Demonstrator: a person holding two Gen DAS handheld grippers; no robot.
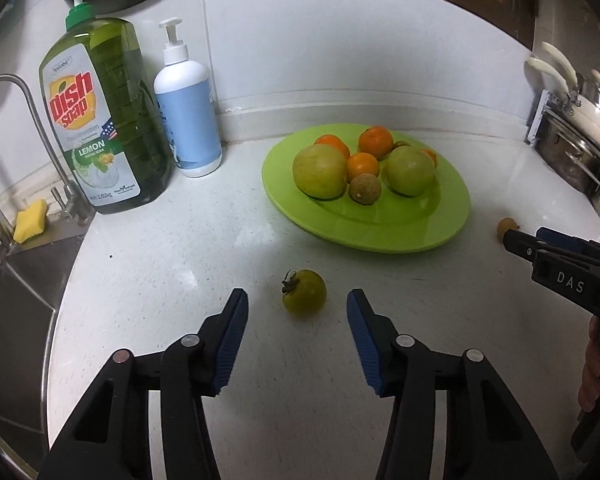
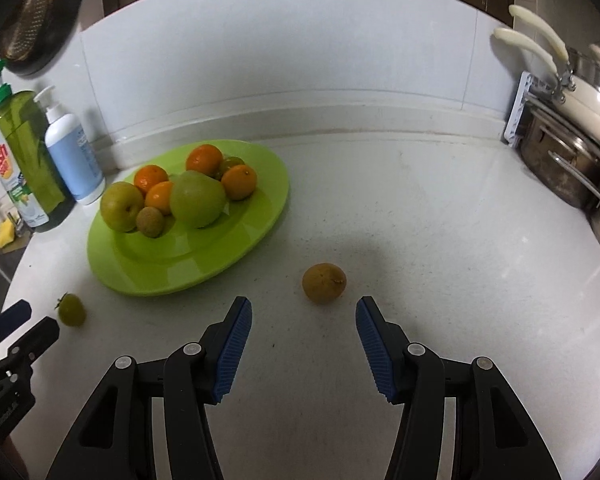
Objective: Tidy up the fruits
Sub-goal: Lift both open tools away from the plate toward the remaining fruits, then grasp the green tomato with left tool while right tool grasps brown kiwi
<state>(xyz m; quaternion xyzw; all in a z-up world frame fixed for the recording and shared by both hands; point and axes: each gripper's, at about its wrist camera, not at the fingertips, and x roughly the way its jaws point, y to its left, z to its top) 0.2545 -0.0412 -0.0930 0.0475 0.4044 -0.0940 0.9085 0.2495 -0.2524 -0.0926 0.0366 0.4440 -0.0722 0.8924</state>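
Tomato (image 1: 304, 291) btwn open left hand-held gripper (image 1: 297, 307) pads, untouched.

Bare counter (image 2: 440, 240) lies open right of the plate (image 2: 260, 208); pots (image 2: 572, 168) crowd its edge.

Fruits (image 1: 320, 172) on plate (image 1: 400, 232); tomato (image 1: 305, 291) before plate.

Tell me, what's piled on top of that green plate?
The green plate holds two green apples, several small oranges and a brown lychee-like fruit. Another small fruit peeks from behind the apples, mostly covered, so its kind is unclear.
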